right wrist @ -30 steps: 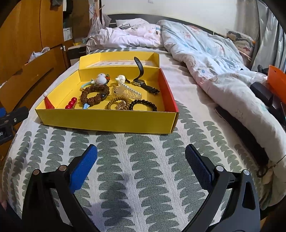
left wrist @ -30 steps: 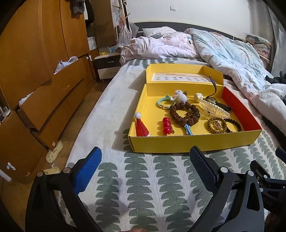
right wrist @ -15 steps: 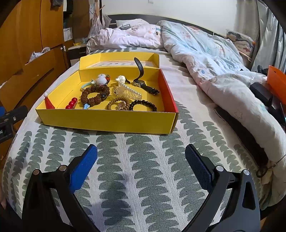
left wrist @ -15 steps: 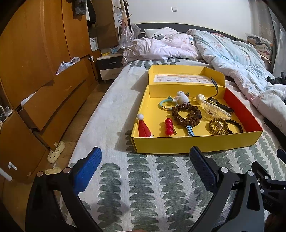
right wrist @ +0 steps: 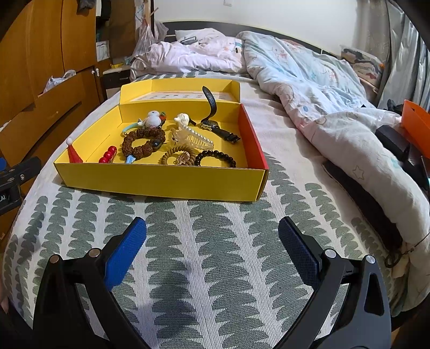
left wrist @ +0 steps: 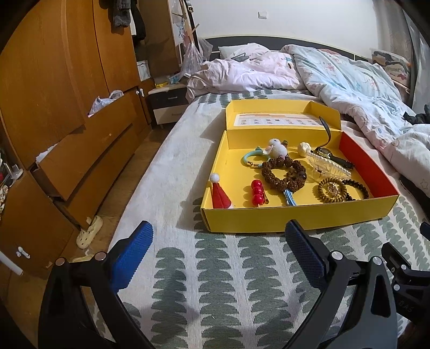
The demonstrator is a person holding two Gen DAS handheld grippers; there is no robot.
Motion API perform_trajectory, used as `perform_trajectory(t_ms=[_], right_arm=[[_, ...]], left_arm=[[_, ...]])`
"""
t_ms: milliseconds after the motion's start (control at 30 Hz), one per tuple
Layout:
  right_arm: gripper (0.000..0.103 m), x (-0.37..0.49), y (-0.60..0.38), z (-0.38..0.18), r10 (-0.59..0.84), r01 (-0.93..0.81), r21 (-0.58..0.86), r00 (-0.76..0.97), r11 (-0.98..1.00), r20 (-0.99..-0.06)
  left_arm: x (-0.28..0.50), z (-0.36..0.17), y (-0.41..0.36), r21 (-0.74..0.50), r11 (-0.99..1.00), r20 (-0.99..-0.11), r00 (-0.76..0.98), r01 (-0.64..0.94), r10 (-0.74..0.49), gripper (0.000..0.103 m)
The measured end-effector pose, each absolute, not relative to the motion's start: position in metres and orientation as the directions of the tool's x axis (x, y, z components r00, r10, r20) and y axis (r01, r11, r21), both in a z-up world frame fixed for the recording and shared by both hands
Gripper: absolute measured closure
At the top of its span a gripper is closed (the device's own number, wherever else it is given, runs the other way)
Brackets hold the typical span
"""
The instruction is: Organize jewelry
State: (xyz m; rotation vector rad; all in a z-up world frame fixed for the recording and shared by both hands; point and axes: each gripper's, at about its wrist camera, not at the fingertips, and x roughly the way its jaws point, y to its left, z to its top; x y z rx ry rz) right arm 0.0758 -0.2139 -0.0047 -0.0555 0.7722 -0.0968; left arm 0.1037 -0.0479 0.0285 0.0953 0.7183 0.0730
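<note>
- Left gripper (left wrist: 219,240), blue-padded fingers spread wide, holding nothing, hovers over the green leaf-patterned bedspread (left wrist: 215,282).
- Right gripper (right wrist: 212,236) likewise spread and holding nothing.
- Open yellow cardboard box (right wrist: 161,180) lies on the bed ahead of both, containing a brown beaded bracelet (right wrist: 142,142), a black wristwatch (right wrist: 219,128) and a pearl hair claw (right wrist: 192,138).

Wooden wardrobe (left wrist: 61,80) left, white wall (left wrist: 295,18), nightstand (left wrist: 168,103), rumpled duvet (right wrist: 309,77)

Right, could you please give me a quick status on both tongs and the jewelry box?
Left tongs open, empty. Right tongs open, empty. Both short of the yellow box; jewelry inside. Nothing in the way.
</note>
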Motion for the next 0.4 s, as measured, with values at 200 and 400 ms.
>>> perform_trajectory(t_ms=[200, 400], right_arm=[[0.005, 0.0755, -0.2140, -0.0042, -0.110, 0.066, -0.089, 0.714, 0.994, -0.692], [0.005, 0.0754, -0.2137, -0.0043, -0.109, 0.066, -0.089, 0.713, 0.994, -0.692]], left_arm=[[0.1035, 0.0291, -0.0467, 0.098, 0.995, -0.657, 0.749, -0.028, 0.085, 0.006], [0.1052, 0.0284, -0.0455, 0.066, 0.998, -0.675, 0.736, -0.012, 0.054, 0.006]])
